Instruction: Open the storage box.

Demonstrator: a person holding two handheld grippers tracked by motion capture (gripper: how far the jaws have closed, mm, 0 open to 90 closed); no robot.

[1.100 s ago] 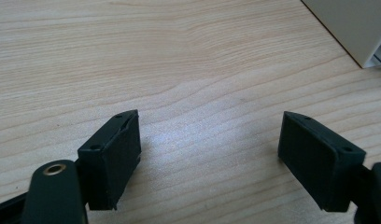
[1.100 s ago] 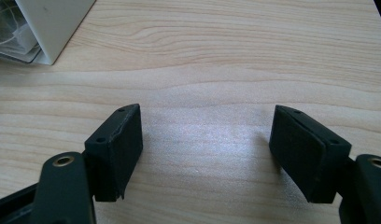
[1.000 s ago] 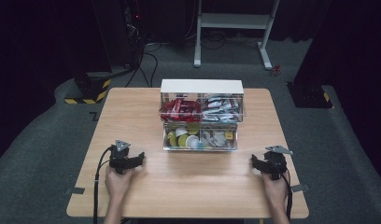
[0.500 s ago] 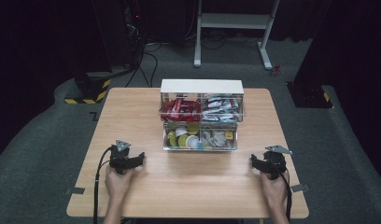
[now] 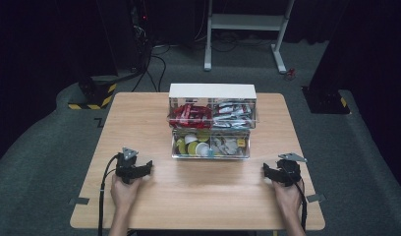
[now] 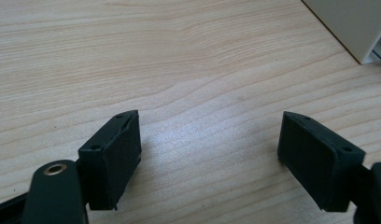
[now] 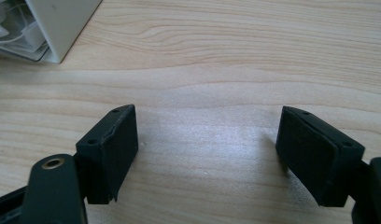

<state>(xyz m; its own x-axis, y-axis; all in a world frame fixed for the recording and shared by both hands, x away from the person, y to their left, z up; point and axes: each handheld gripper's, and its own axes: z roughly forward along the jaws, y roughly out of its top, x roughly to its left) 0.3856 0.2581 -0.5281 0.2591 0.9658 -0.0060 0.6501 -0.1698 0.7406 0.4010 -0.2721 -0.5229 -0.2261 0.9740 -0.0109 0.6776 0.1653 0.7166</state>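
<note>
Your left gripper (image 5: pixel 148 167) and right gripper (image 5: pixel 265 170) rest low on the wooden table (image 5: pixel 139 123), one at each near corner, both with jaws spread wide and nothing between them, as the two gripper views confirm over bare wood grain. Midway between them and farther back stands the clear two-tier drawer organizer (image 5: pixel 211 127): its lower drawer (image 5: pixel 210 146) is pulled out toward you, holding yellow and white round pieces, and red and silver packets fill the tier above. You appear to be at the start, before any reach; the next move likely calls for bringing one gripper forward to that open drawer. Nothing has shifted since a second ago.
</note>
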